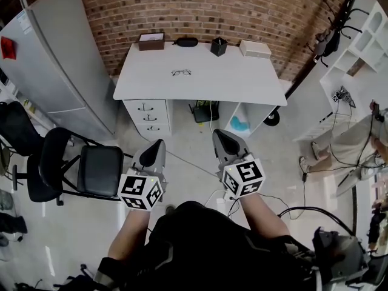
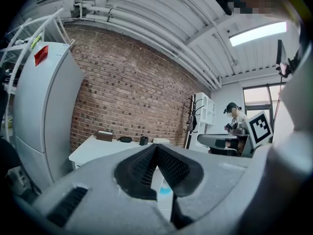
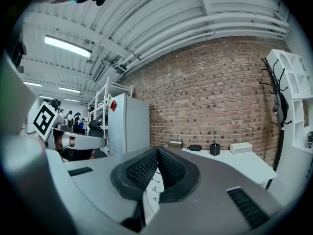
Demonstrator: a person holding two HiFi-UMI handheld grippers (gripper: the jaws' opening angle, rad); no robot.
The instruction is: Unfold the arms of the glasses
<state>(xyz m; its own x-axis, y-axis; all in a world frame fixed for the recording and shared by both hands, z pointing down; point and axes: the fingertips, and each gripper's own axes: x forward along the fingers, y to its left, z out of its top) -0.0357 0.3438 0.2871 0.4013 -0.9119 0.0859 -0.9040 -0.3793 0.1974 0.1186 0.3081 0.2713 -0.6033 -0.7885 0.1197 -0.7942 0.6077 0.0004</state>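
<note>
A pair of dark-framed glasses (image 1: 181, 73) lies alone near the middle of the white desk (image 1: 200, 83), far ahead of both grippers. My left gripper (image 1: 156, 148) is held level over the floor, well short of the desk, its jaws shut with nothing between them. My right gripper (image 1: 222, 137) hangs beside it at the same distance, jaws also shut and empty. In the left gripper view the black pads (image 2: 142, 166) meet at the tip (image 2: 156, 146). The right gripper view shows its pads (image 3: 171, 169) pressed together the same way (image 3: 157, 149). The glasses are not visible in either gripper view.
Along the desk's back edge by the brick wall stand a brown box (image 1: 151, 41), a black glasses case (image 1: 186, 42), a black pen cup (image 1: 219, 46) and a white box (image 1: 255, 48). A black chair (image 1: 79, 168) stands left, a grey fridge (image 1: 54, 71) behind it, white shelves (image 1: 357, 47) right.
</note>
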